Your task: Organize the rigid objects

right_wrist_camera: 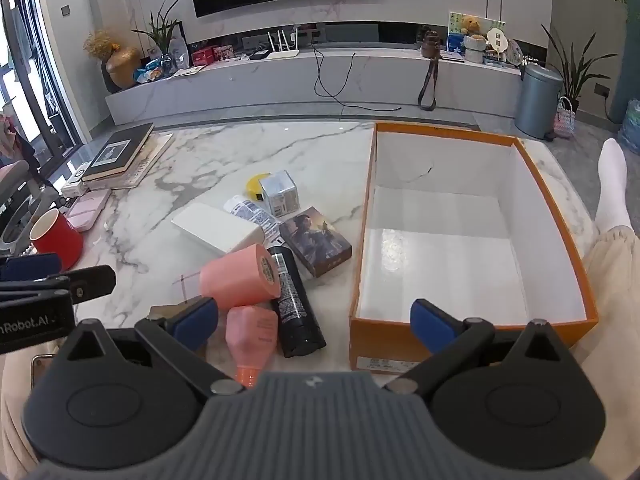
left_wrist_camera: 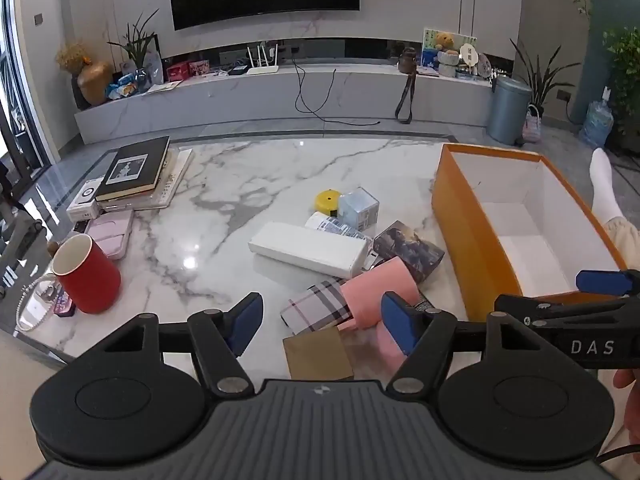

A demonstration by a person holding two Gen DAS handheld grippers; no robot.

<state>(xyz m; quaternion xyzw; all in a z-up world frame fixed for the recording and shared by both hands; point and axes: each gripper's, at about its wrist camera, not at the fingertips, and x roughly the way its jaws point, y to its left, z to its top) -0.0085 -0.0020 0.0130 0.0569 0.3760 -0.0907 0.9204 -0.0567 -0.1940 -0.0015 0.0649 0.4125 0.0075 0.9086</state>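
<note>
An orange box [right_wrist_camera: 384, 340] with a bare white inside stands at the table's right. Left of it lies a pile: a pink bottle [right_wrist_camera: 240, 278], a black bottle [right_wrist_camera: 294, 308], a dark picture box [right_wrist_camera: 316, 244], a long white box [left_wrist_camera: 308, 248], a labelled white tube [left_wrist_camera: 336, 226], a pale blue cube box [left_wrist_camera: 358, 208], a yellow disc [left_wrist_camera: 327, 201] and a plaid box [left_wrist_camera: 316, 308]. My left gripper [left_wrist_camera: 322, 322] hovers open over the plaid box and the pink bottle [left_wrist_camera: 380, 292]. My right gripper [right_wrist_camera: 316, 324] hangs wide open above both bottles and the orange box's near corner, holding nothing.
A red mug [left_wrist_camera: 86, 276], a pink case [left_wrist_camera: 110, 232] and stacked books [left_wrist_camera: 136, 170] sit at the table's left. A brown card [left_wrist_camera: 316, 354] lies at the near edge. A person's leg in a white sock [right_wrist_camera: 612, 188] is beside the orange box.
</note>
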